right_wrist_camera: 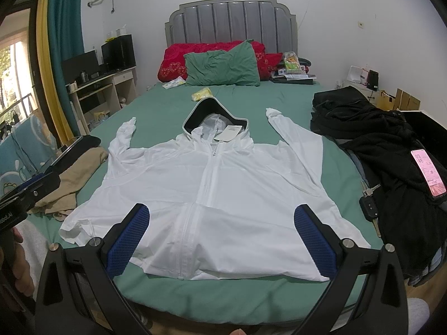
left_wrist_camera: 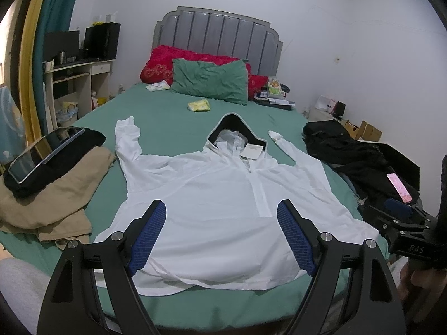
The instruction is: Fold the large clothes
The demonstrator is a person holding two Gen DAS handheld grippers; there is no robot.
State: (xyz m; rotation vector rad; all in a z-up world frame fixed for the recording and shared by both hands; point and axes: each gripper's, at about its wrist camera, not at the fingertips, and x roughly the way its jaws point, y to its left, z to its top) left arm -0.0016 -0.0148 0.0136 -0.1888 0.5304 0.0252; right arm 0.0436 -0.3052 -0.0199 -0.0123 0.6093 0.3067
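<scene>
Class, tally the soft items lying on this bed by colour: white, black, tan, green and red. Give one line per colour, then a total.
White: 1, the hooded jacket
Black: 1, the clothes pile
Tan: 1, the garment
Green: 1, the pillow
Red: 1, the bedding behind it
Total: 5

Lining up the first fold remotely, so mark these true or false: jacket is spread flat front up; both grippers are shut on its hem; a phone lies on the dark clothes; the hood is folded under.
1. The white jacket lies spread flat, zipper up: true.
2. Left gripper and right gripper grip the hem: false, both are open and hold nothing.
3. A lit phone rests on the black clothes: true.
4. The hood is folded under: false, it lies open toward the green pillow.
</scene>
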